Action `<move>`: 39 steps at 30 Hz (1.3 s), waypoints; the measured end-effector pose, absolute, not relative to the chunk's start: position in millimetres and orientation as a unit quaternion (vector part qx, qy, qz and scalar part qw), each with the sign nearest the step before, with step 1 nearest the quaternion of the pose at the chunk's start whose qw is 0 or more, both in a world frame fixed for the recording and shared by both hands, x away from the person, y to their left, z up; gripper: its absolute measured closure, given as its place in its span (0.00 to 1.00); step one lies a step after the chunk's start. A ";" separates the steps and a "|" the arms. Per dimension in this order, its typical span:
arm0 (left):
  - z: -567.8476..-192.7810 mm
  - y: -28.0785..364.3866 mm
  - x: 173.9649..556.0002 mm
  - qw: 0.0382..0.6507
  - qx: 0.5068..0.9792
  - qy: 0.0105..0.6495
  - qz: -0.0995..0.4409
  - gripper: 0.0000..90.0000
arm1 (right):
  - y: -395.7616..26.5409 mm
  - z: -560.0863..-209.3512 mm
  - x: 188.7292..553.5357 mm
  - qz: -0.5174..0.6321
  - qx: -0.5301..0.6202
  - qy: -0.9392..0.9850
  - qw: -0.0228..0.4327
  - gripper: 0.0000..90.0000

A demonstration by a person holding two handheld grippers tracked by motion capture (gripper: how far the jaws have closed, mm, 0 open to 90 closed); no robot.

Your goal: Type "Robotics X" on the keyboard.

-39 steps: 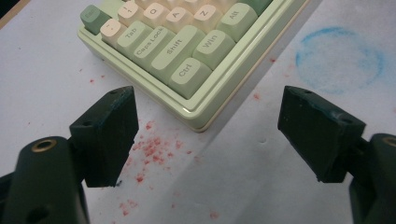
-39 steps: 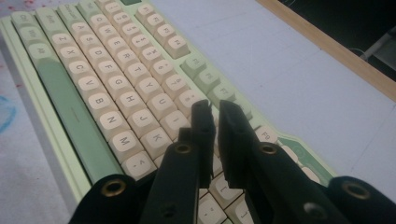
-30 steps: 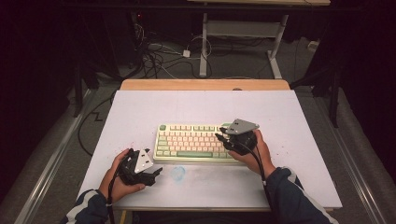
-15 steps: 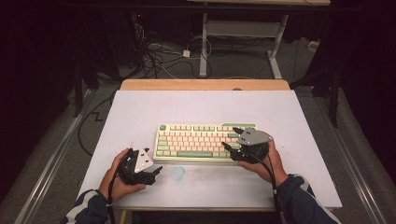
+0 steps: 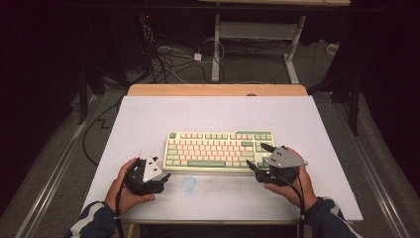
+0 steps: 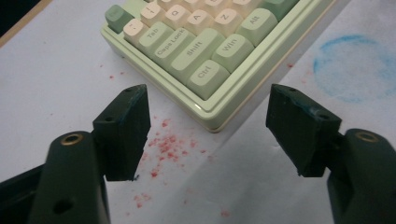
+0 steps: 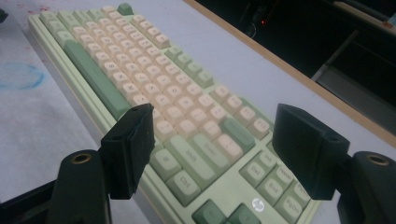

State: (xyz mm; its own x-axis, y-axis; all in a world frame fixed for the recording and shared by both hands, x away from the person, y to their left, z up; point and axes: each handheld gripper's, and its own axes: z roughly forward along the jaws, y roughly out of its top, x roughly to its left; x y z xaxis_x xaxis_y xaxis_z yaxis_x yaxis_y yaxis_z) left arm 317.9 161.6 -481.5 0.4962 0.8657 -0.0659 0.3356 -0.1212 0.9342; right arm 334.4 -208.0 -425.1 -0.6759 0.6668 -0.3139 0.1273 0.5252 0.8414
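Right tool (image 5: 259, 157) slid off boxy, matte keyboard (image 5: 218, 150).

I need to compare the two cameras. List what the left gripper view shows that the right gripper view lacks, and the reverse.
Left gripper view alone: red specks on the table beside the keyboard's Ctrl corner.
Right gripper view alone: the keyboard's long spacebar, its round logo, the table's wooden edge.
Both: the green keyboard, a blue ring stain, open black jaws.

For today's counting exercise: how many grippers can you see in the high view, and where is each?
2. The left gripper is near the keyboard's front-left corner; the right gripper is at its right end. None seems hidden.
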 end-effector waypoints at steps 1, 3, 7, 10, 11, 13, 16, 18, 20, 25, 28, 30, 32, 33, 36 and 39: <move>-480.4 161.9 318.3 0.508 0.699 0.431 0.260 0.36 | -210.4 -426.6 333.1 0.425 0.249 0.812 0.313 0.34; -478.5 162.6 318.5 0.511 0.696 0.433 0.258 0.39 | -214.5 -428.9 330.5 0.426 0.253 0.812 0.307 0.34; -474.0 160.9 319.3 0.522 0.691 0.437 0.243 0.48 | -223.9 -434.2 321.5 0.420 0.257 0.810 0.318 0.34; -470.7 155.8 322.4 0.522 0.694 0.437 0.235 0.57 | -231.0 -437.7 314.9 0.424 0.261 0.809 0.314 0.35; -469.1 154.1 322.6 0.523 0.697 0.433 0.231 0.61 | -232.5 -439.2 312.5 0.424 0.260 0.809 0.314 0.35; -465.5 150.7 324.2 0.524 0.701 0.428 0.225 0.71 | -234.8 -441.8 308.1 0.419 0.258 0.810 0.318 0.35; -460.0 146.9 327.6 0.527 0.704 0.424 0.216 0.82 | -237.6 -445.2 303.9 0.411 0.261 0.813 0.319 0.35; -457.0 144.6 330.3 0.528 0.707 0.421 0.208 0.89 | -240.1 -447.3 302.0 0.410 0.262 0.813 0.319 0.35; -454.0 141.8 332.7 0.531 0.709 0.420 0.199 0.93 | -240.9 -448.3 301.9 0.407 0.263 0.815 0.317 0.34; -438.5 130.1 336.3 0.542 0.717 0.401 0.181 0.97 | -239.9 -447.8 303.8 0.407 0.265 0.813 0.319 0.34; -430.1 120.4 341.6 0.543 0.720 0.391 0.182 0.97 | -238.7 -448.8 304.2 0.405 0.265 0.815 0.318 0.34; -428.6 113.3 346.6 0.535 0.729 0.386 0.184 0.97 | -237.8 -449.3 304.8 0.403 0.264 0.817 0.317 0.34; -428.1 107.5 351.7 0.533 0.733 0.384 0.179 0.97 | -237.2 -450.2 305.1 0.399 0.263 0.819 0.318 0.34; -428.4 104.9 354.1 0.530 0.736 0.382 0.178 0.97 | -237.2 -450.6 305.1 0.397 0.263 0.820 0.318 0.34; -430.0 97.2 360.9 0.523 0.741 0.383 0.176 0.97 | -237.6 -451.5 305.7 0.394 0.265 0.821 0.318 0.34; -432.0 90.0 366.2 0.515 0.747 0.382 0.177 0.97 | -238.6 -451.3 306.2 0.395 0.266 0.820 0.316 0.34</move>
State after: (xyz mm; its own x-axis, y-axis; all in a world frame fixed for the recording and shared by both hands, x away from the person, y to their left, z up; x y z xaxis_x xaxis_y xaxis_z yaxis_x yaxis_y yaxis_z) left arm 366.2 90.0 -432.0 0.6460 0.7525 -0.1281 0.3874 -0.1786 0.9044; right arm 306.2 -238.6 -451.3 -0.6587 0.6861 -0.3087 0.1862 0.5462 0.8167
